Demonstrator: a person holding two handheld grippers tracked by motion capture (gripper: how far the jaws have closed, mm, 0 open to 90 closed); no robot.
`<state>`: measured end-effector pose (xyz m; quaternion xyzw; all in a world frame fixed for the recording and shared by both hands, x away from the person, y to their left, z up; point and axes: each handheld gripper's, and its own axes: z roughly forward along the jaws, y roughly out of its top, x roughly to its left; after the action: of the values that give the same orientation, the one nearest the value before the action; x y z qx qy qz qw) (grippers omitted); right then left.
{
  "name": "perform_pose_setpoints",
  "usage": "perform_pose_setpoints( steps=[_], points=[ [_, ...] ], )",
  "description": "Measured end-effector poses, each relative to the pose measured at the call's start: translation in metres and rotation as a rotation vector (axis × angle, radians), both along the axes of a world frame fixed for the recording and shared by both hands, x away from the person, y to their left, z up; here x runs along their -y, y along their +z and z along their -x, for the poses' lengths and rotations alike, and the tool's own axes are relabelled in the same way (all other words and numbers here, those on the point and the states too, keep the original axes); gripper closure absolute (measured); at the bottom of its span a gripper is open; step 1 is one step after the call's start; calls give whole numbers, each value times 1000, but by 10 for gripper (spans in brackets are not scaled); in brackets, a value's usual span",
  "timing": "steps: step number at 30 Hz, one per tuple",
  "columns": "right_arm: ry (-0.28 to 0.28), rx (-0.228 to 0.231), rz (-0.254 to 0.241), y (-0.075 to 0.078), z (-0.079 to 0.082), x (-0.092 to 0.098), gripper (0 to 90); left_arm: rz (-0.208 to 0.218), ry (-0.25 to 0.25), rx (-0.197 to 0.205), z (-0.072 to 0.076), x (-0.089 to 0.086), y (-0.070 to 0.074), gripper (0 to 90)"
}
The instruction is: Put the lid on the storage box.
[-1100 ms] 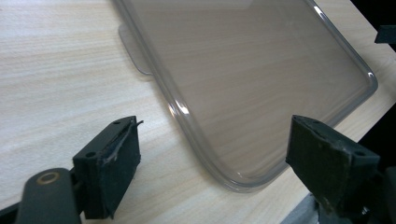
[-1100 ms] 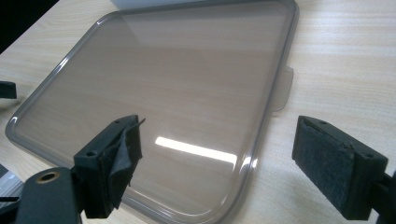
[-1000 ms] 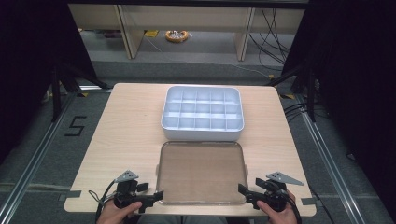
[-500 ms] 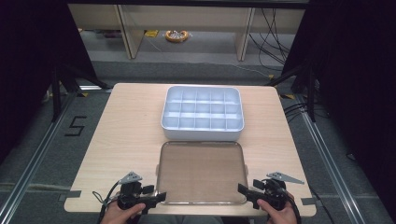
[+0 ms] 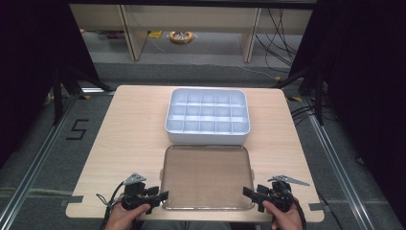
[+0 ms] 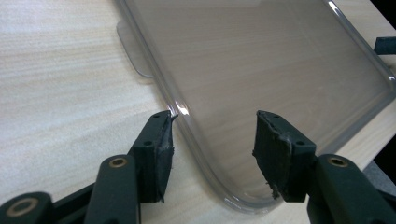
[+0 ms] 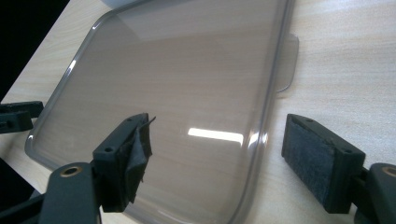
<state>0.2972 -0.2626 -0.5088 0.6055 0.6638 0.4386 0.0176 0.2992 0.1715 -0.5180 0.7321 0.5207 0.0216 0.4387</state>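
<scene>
My left gripper (image 5: 160,196) sits at the near left corner of the clear lid (image 5: 207,176), its jaws spread wide and holding nothing. In the left gripper view (image 6: 212,140) I see one jaw on the bare wood just outside the lid's raised rim and the other over the lid's flat panel, so the rim runs between them; the outer pad looks to be just touching the rim, though I cannot be sure of contact. My left hand (image 5: 125,216) grips the tool from the near edge.

My right gripper (image 5: 249,193) mirrors it at the near right corner, jaws also wide apart and empty. In the right gripper view (image 7: 217,156) one jaw hangs over the lid panel and the other over the wood beyond the rim, apart from it. My right hand (image 5: 286,219) holds it.

The lid lies flat on the wooden table (image 5: 129,129), near centre, with a small tab (image 7: 286,65) sticking out on each side edge. Just beyond its far edge stands a white compartment box (image 5: 207,115), its cells open to the top.
</scene>
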Motion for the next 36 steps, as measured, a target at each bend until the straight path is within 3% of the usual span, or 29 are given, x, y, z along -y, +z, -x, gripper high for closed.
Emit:
perform_pose_setpoints(
  steps=[1, 2, 5, 6, 7, 8, 9, 10, 11, 13, 15, 16, 18, 22, 23, 24, 25, 26, 27, 30, 31, 33, 34, 36],
  points=[
    [18, 25, 5, -2, -3, 2, 260, -35, 14, -41, 1, 1, 2, 471],
    [8, 10, 12, -3, -4, 3, 267, -15, -4, 16, -3, 4, 0, 483],
    [14, -4, -44, -5, -6, 2, 269, -63, -23, 30, -3, 7, 1, 479],
    [-1, -13, -46, -3, -6, 1, 272, -47, -17, 36, -3, 9, 0, 478],
    [-6, -11, -42, -4, -6, 1, 272, -75, -40, 37, -2, 8, 1, 473],
    [-30, -31, -78, -5, -5, 1, 272, -48, -5, 32, -1, 11, 0, 472],
    [-61, -69, -122, -4, -4, 2, 273, -50, -6, 32, -1, 11, 0, 472],
    [-51, -29, -142, -8, -6, 6, 277, -51, -8, 35, -1, 11, 0, 472],
    [-84, -122, -217, -2, -2, 3, 285, -56, -17, 41, -2, 10, 0, 472],
    [-105, -108, -253, -6, -2, 7, 314, -57, -21, 42, -1, 10, 0, 474],
    [-101, -131, -271, -7, -2, 8, 355, -79, -30, 44, -2, 9, 0, 474],
    [-115, -170, -320, -7, 0, 8, 384, -88, -50, 48, -1, 8, 1, 474],
    [-96, -187, -323, -9, 2, 10, 440, -82, -38, 44, -1, 8, 0, 474],
    [-45, -130, -277, -6, 8, 11, 567, -71, -46, 49, -1, 9, 0, 466],
    [-27, -106, -266, -5, 9, 11, 612, -91, -68, 53, 0, 7, 1, 460],
    [1, -18, -223, -7, 9, 11, 608, -96, -76, 55, 0, 7, 1, 452],
    [17, 0, -200, -5, 10, 9, 598, -77, -60, 59, 0, 9, 0, 440],
    [46, 51, -170, 1, 15, 6, 593, -76, -59, 62, 1, 9, 0, 408],
    [46, 51, -170, 1, 15, 6, 593, -73, -66, 57, 1, 9, 1, 408],
    [85, 141, -151, 9, 19, 3, 593, -69, -67, 49, 0, 8, 0, 344],
    [104, 137, -161, 14, 22, 2, 593, -60, -63, 56, 0, 9, 0, 326],
    [126, 182, -148, 19, 24, 0, 593, -63, -72, 65, 0, 10, 0, 296],
    [147, 227, -133, 21, 25, -1, 593, -56, -66, 64, 0, 10, 0, 283],
    [170, 262, -102, 25, 28, -2, 594, -54, -63, 72, -2, 10, -1, 263]
  ],
)
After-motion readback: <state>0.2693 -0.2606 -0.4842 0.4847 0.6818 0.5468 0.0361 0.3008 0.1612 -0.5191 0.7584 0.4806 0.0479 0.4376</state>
